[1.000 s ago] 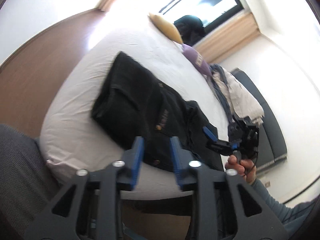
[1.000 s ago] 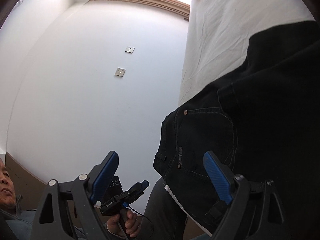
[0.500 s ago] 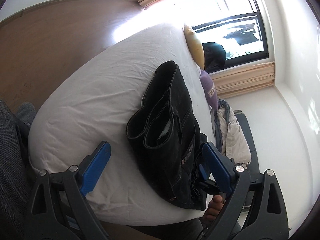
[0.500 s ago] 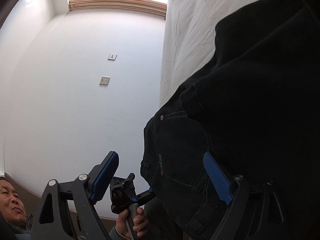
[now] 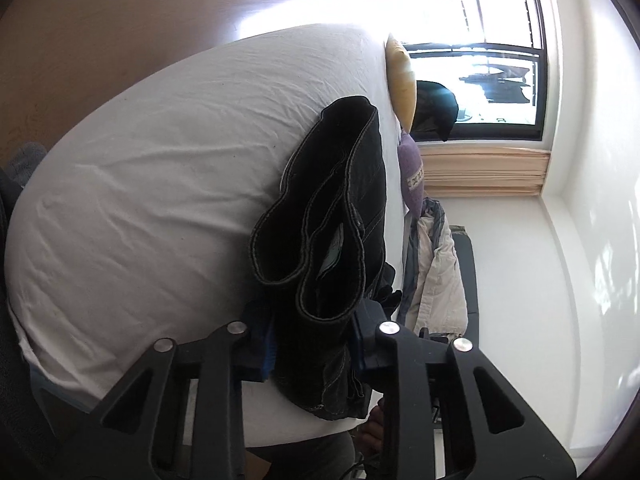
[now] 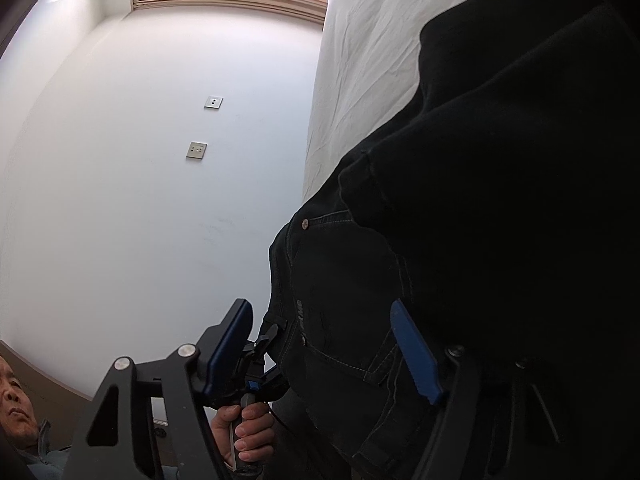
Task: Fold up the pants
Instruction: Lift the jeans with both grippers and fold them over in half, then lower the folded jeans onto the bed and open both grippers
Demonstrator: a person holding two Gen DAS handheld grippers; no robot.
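Black jeans [image 5: 340,200] lie folded on the white bed [image 5: 140,200], their doubled edge turned toward the left wrist camera. My left gripper [image 5: 316,336] is closing its jaws on the near end of that folded edge, and the blue pads press the denim from both sides. In the right wrist view the jeans [image 6: 500,200] hang over the mattress side, pocket and rivet showing. My right gripper [image 6: 320,344] is closing with the waist part between its fingers; the left pad stands apart from the cloth. Behind it a hand [image 6: 244,424] holds the other gripper.
A yellow pillow [image 5: 402,80], a purple pillow [image 5: 412,176] and a heap of pale clothes [image 5: 436,268] line the bed's far side under the window [image 5: 500,60]. Two wall sockets [image 6: 197,150] sit on the white wall beside the bed.
My left gripper rolled, sank toward the jeans' folded edge, opened wide, then closed on it. My right gripper dropped a little and its jaws narrowed around the waist part.
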